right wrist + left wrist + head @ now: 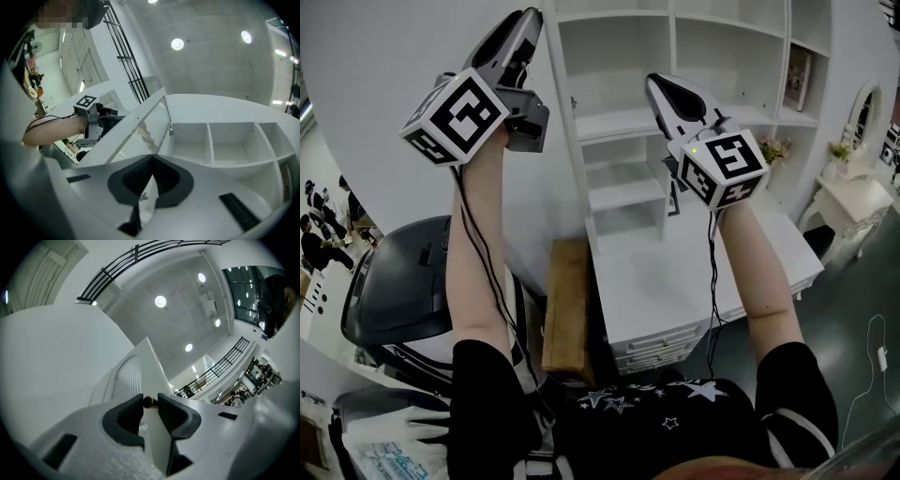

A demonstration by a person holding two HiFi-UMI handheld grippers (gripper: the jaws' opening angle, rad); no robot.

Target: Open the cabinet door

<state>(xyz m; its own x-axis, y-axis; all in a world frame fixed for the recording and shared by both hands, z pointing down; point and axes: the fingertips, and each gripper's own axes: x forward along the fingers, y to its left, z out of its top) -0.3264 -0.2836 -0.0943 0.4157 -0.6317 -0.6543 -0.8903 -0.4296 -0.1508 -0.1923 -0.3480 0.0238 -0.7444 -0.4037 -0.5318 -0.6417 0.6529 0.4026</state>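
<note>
The left gripper has its jaws nearly together, and their tips pinch the small brass knob of the cabinet door. The door stands swung wide from the cabinet. The right gripper has its jaws closed on nothing, before the open shelves.

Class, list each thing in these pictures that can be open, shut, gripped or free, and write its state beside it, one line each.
cabinet door: swung open, away from the shelves.
knob: gripped between the left gripper's jaws.
left gripper: shut on the knob.
right gripper: jaw tips together, holding nothing.
desk drawers: shut.
</note>
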